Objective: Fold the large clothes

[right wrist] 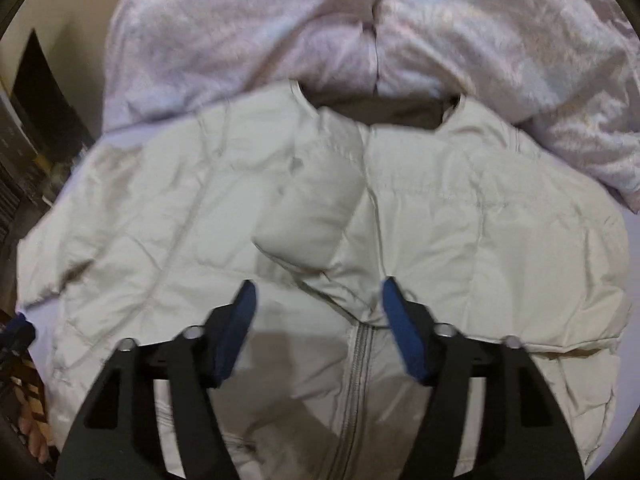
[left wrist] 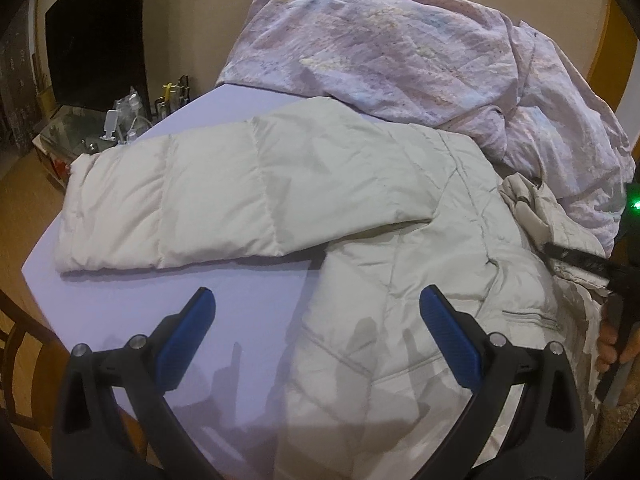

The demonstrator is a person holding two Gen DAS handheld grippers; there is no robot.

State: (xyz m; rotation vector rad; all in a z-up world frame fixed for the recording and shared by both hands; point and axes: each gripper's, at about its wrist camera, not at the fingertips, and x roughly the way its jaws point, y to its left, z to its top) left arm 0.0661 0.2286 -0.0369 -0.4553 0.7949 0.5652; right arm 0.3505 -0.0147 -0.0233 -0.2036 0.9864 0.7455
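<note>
Jacket: a pale, quilted puffer jacket (right wrist: 460, 220) lies front up on the bed (left wrist: 248, 308), which has a lilac sheet. Its collar points toward the far side and its zipper (right wrist: 354, 380) runs down the middle toward the near edge.
Left sleeve: in the left wrist view one sleeve (left wrist: 200, 196) stretches flat toward the bed's left edge, its cuff near that edge.
Folded sleeve: in the right wrist view the other sleeve (right wrist: 320, 216) lies folded in across the chest, its cuff resting just beside the zipper line.
Blanket: a rumpled pink-lilac blanket (left wrist: 400, 36) is heaped along the far side of the bed, touching the jacket's collar and shoulder.
Left gripper: the left gripper (left wrist: 316, 312) hovers over the bed's near-left part, the jaws spread wide and empty. One blue pad (left wrist: 188, 336) is over bare sheet, the other over the jacket's lower body.
Right gripper: the right gripper (right wrist: 316, 312) hangs above the jacket's middle, over the top of the zipper. The jaws stand apart with nothing clamped; the fabric lies below them, and the pads do not press on it.
Hand: at the right edge of the left wrist view, fingers (left wrist: 610, 344) of a hand wrap the dark handle of the other gripper.
Beyond the bed: past the far-left corner, a dark screen (left wrist: 96, 32) stands above a low stand with small clutter (left wrist: 128, 116).
</note>
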